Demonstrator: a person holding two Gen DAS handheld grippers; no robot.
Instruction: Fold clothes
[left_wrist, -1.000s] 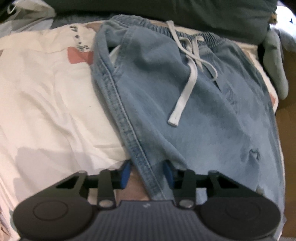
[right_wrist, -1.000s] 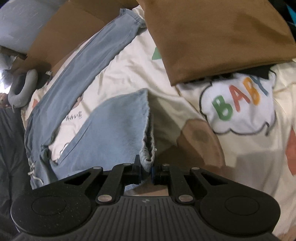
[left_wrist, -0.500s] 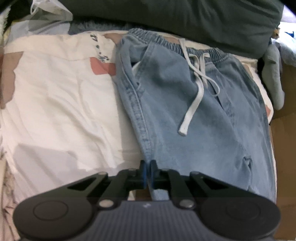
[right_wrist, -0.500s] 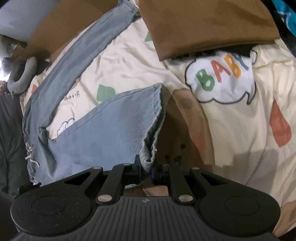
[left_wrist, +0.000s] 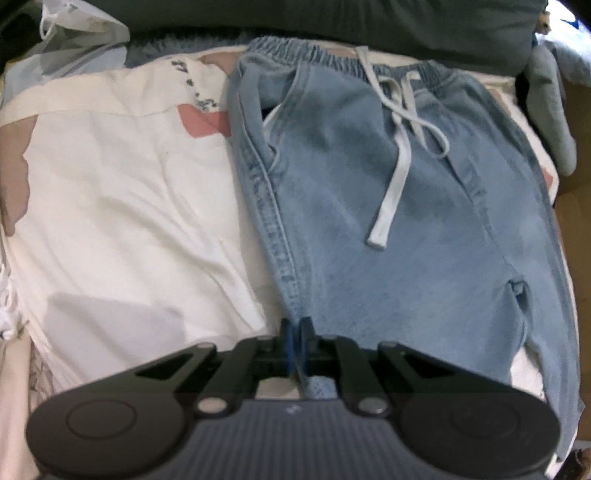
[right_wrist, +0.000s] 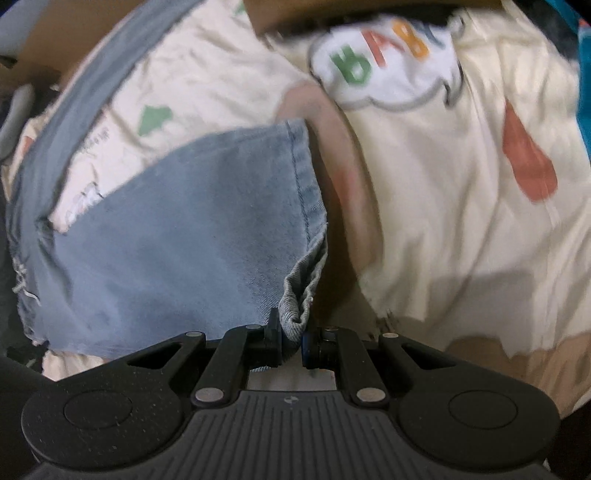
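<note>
Jeans (left_wrist: 388, 229) lie flat on the bedsheet (left_wrist: 122, 206), waistband away. Left gripper (left_wrist: 295, 332) pinches the side seam; right gripper (right_wrist: 293, 334) pinches the bunched leg hem (right_wrist: 299, 302), likely to carry that leg across for a fold

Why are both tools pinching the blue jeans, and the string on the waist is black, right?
Almost right. Both the left tool and the right tool are pinching the blue jeans, but the string on the waist is white, not black. The left wrist view shows it.
</note>
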